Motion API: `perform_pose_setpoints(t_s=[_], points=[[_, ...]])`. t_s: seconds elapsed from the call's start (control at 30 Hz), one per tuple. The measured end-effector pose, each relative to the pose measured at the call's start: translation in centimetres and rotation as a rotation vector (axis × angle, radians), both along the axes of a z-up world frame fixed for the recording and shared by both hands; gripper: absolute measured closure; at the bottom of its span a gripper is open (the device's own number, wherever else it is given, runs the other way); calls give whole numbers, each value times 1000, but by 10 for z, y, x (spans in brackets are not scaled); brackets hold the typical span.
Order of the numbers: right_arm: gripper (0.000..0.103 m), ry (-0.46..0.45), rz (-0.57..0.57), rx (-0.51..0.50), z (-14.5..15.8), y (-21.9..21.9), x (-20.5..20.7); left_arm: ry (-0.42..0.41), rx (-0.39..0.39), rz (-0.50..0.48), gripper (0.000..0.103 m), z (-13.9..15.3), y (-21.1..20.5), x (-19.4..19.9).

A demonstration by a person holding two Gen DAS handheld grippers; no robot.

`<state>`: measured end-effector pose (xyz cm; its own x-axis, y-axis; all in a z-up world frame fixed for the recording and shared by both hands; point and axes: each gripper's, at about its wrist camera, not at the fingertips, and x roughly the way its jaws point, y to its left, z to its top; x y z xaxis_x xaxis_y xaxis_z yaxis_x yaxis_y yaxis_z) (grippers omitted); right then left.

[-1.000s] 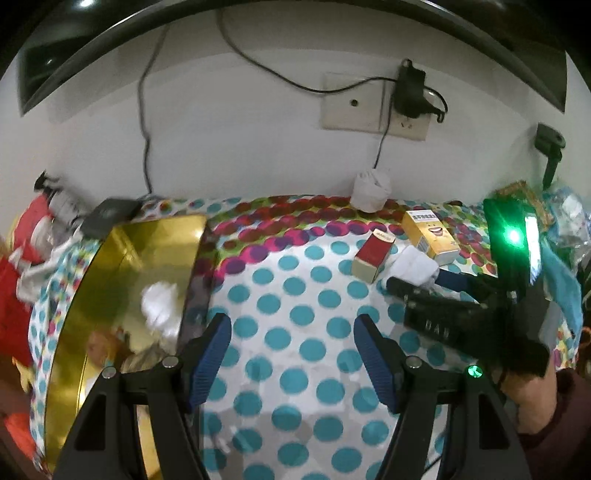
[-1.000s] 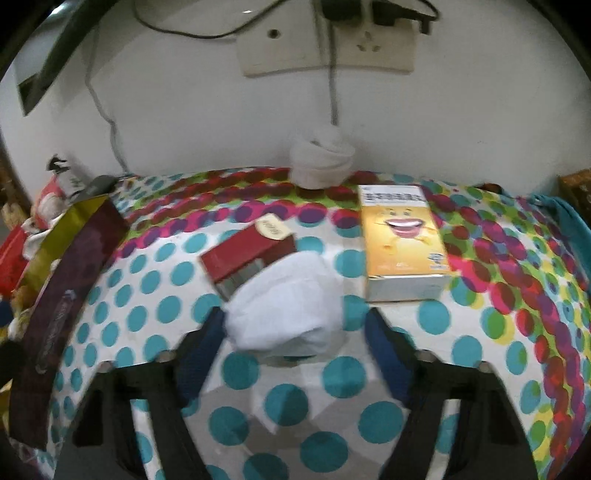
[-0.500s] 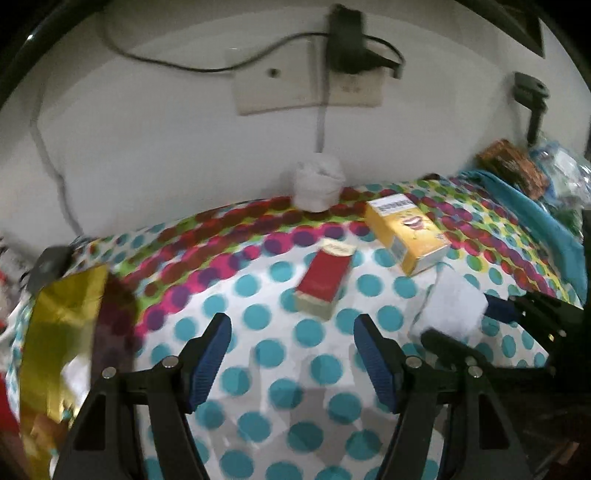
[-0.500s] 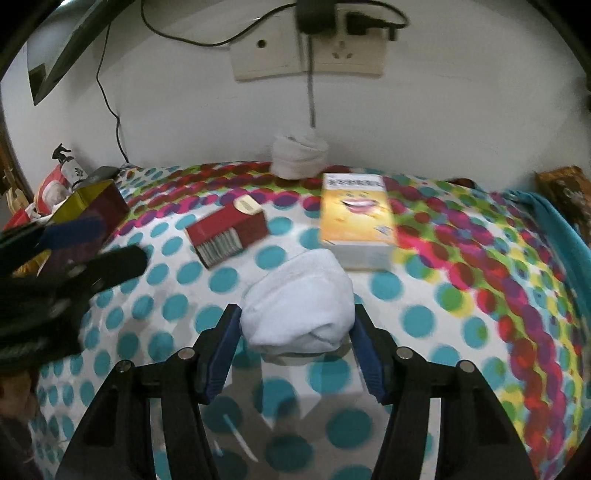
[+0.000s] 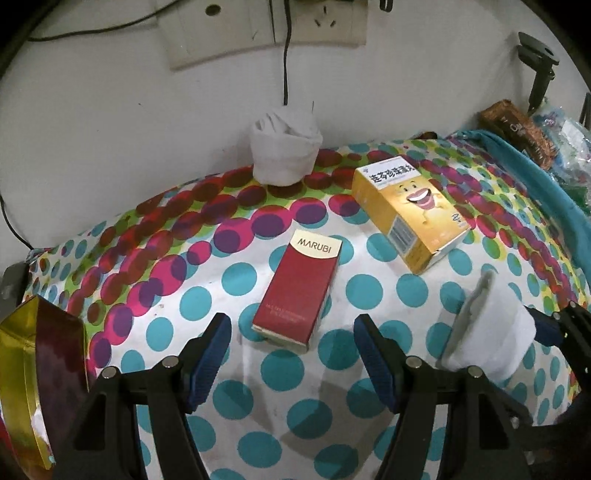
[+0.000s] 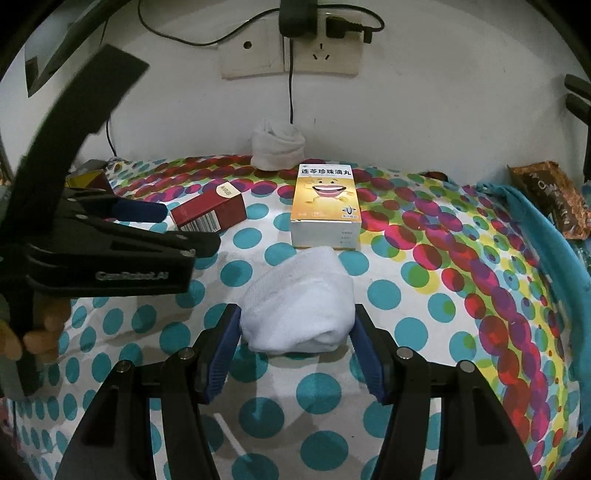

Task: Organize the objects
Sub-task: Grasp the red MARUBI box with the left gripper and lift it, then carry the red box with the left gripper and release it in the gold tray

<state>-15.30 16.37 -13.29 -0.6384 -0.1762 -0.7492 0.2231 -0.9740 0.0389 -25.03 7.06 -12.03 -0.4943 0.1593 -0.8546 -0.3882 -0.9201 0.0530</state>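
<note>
The gold box (image 5: 26,387) at the left is cut off by the edge of the left wrist view, so its contents cannot be made out. In the right wrist view the left gripper (image 6: 184,230) covers the near corner of the red MARUBI box (image 6: 210,212), and only fingertips (image 6: 35,338) of the hand holding it show. The rolled white sock (image 6: 295,299) hides the near bottom edge of the yellow medicine box (image 6: 325,206). The small print on that box's front face is too fine to read. The brown snack packet (image 6: 550,199) at the far right is dim, its lettering unreadable. The charger (image 6: 295,18) on the wall socket (image 6: 288,51) is clipped by the top edge.
</note>
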Motion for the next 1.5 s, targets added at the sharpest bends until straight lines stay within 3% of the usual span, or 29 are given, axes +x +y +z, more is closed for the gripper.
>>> perform_pose_setpoints(t_s=[0.43, 0.53, 0.67, 1.17, 1.5], points=[[46, -1, 0, 1, -2, 2, 0, 54, 25, -12, 32, 0, 6, -5], [46, -2, 0, -1, -1, 1, 0, 43, 37, -15, 73, -2, 4, -6], [46, -10, 4, 1, -2, 0, -1, 16, 95, 5, 73, -3, -2, -9], [46, -13, 4, 0, 2, 0, -2, 29, 85, 75, 73, 3, -13, 8], [46, -31, 1, -1, -1, 0, -3, 68, 67, 173, 73, 12, -25, 24]])
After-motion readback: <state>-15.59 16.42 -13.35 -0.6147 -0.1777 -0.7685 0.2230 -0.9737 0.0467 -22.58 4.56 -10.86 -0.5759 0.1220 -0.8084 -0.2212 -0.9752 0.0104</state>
